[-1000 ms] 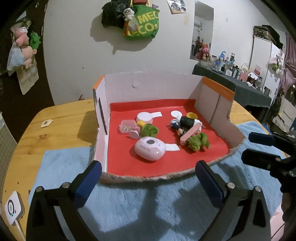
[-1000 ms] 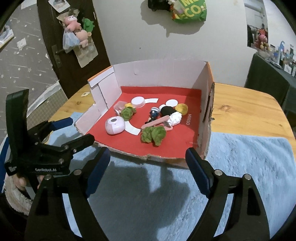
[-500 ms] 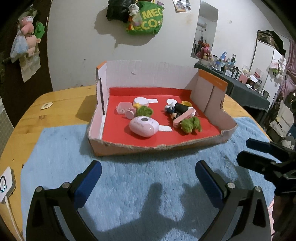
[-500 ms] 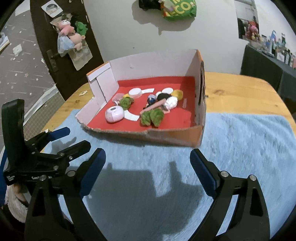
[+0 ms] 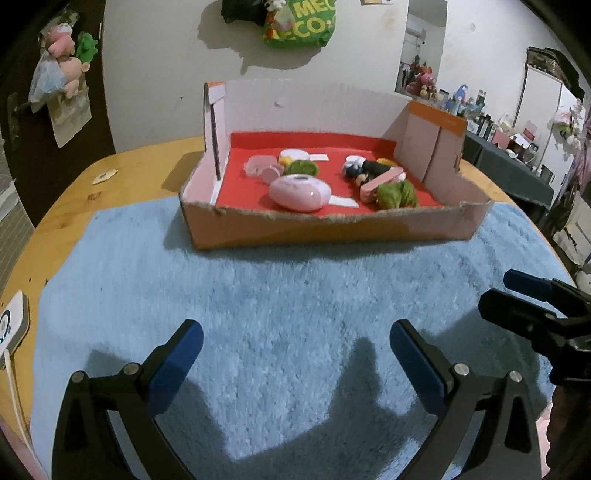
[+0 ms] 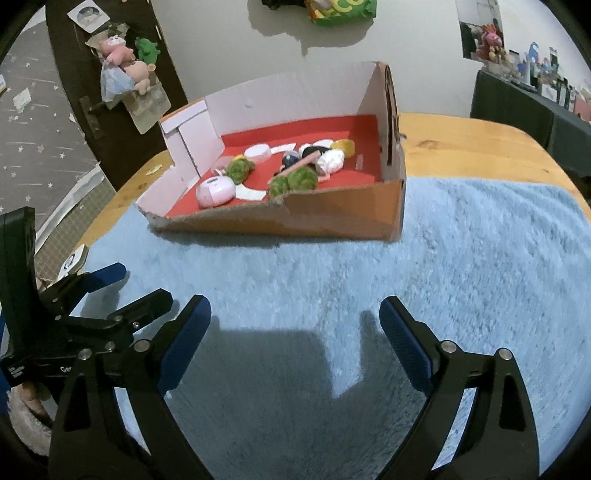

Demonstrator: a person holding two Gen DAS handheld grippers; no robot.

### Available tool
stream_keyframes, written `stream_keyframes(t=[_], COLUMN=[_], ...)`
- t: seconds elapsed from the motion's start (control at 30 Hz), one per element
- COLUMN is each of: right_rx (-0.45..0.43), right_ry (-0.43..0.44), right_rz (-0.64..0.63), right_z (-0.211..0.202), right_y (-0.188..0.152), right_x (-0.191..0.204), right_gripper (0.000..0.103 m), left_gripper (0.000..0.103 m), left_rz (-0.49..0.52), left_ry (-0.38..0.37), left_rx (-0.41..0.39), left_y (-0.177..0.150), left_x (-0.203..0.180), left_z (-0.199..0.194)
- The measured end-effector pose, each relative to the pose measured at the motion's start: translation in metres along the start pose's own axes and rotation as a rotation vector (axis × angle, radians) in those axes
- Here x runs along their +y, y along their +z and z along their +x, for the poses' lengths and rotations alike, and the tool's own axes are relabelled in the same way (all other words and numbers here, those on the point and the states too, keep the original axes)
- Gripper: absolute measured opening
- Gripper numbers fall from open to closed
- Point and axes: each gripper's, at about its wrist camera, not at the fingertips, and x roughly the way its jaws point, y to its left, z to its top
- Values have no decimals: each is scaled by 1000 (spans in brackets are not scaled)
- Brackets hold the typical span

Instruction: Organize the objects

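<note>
A cardboard box (image 5: 332, 229) with a red floor stands at the far side of a blue fluffy mat (image 5: 295, 314); it also shows in the right wrist view (image 6: 295, 221). Inside lie a pink oval device (image 5: 299, 192), green fuzzy balls (image 5: 395, 194), a pink stick (image 5: 380, 181), a white round lid (image 5: 291, 153), a black-and-white toy and other small items. My left gripper (image 5: 295, 354) is open and empty over the mat, well short of the box. My right gripper (image 6: 295, 332) is open and empty, also over the mat.
The mat lies on a round wooden table (image 6: 461, 144). A small white device (image 5: 11, 325) sits at the table's left edge. The right gripper shows at the right of the left wrist view (image 5: 535, 306). A wall with a hanging green bag (image 5: 299, 22) is behind.
Both grippers have pulled back from the box and lowered toward the mat; the box now looks farther away. Both stayed open and empty.
</note>
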Motion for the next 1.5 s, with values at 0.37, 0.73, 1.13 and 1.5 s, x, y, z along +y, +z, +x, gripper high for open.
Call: stream_keyframes(t=[0.37, 0.73, 1.13, 1.5], right_rx=[6, -47, -76, -75], right_ry=[-31, -55, -35, -40], right_rz=[-6, -35, -23, -27], right_z=[5, 3, 3, 5], right_y=[-17, -27, -27, -26], right_x=[1, 3, 0, 2], right_gripper=[94, 94, 95, 95], left_gripper=[103, 103, 103, 103], left_rz=[7, 6, 37, 30], left_ry=[19, 31, 32, 32], left_rx=[28, 25, 36, 18], left_y=[-9, -12, -19, -20], left_x=[-2, 0, -2, -3], left_z=[4, 3, -2, -2])
